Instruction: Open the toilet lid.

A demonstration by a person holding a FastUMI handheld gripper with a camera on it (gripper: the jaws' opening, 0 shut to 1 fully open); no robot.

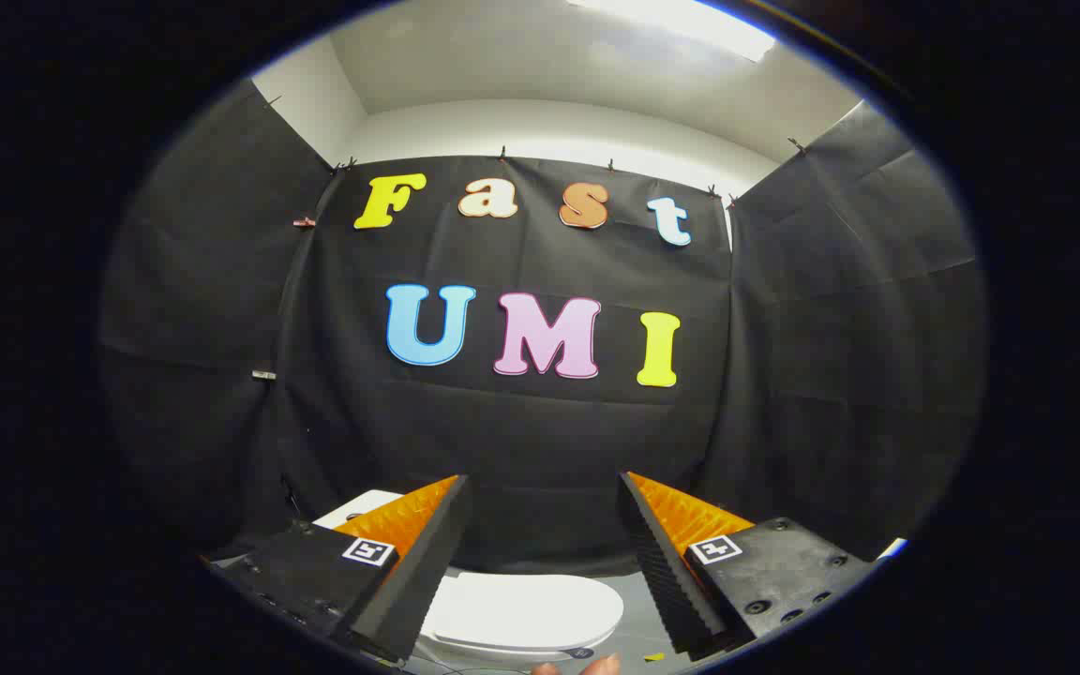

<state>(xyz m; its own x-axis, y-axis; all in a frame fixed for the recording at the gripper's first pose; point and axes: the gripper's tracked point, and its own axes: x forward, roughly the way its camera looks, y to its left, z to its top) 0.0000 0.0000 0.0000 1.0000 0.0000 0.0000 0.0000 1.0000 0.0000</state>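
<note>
The gripper [545,487] is held high and level, its two fingers spread wide with nothing between them — they frame only the black cloth of the booth's wall [540,441]. Below and between the fingers sits the toilet [521,614], its white lid [526,605] lying flat and closed, so the task looks not yet begun. A corner of what seems to be the white tank [359,506] peeks out behind the left finger. The wide stance probably suits the job: open jaws can drop over the lid's front rim, or one finger can hook under it. Fingertips of a person's hand [582,667] show at the very bottom, just below the toilet — likely steadying the tool. The next move would call for tilting down toward the lid's near edge.
</note>
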